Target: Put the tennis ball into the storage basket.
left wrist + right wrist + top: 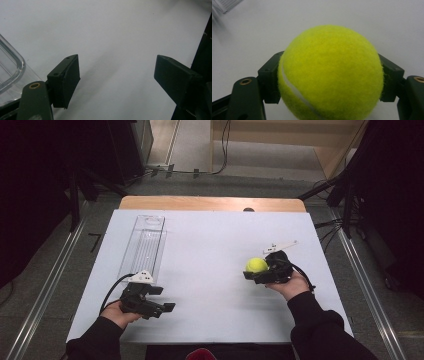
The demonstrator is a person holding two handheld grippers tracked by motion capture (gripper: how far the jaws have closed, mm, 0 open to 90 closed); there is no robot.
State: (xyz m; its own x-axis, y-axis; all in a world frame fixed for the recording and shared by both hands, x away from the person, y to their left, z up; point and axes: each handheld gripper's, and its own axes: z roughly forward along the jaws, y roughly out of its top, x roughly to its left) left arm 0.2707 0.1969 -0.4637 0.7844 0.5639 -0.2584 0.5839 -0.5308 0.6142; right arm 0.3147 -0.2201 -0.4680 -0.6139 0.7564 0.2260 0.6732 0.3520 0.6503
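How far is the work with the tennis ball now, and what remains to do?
Done: the right claw is shut on the tennis ball, its pads pressing on both sides. In hand: the ball is held over the white table, right of the middle. Left: likely carrying it to the clear tray at the far left, which looks empty. The left claw stands open, holding nothing.
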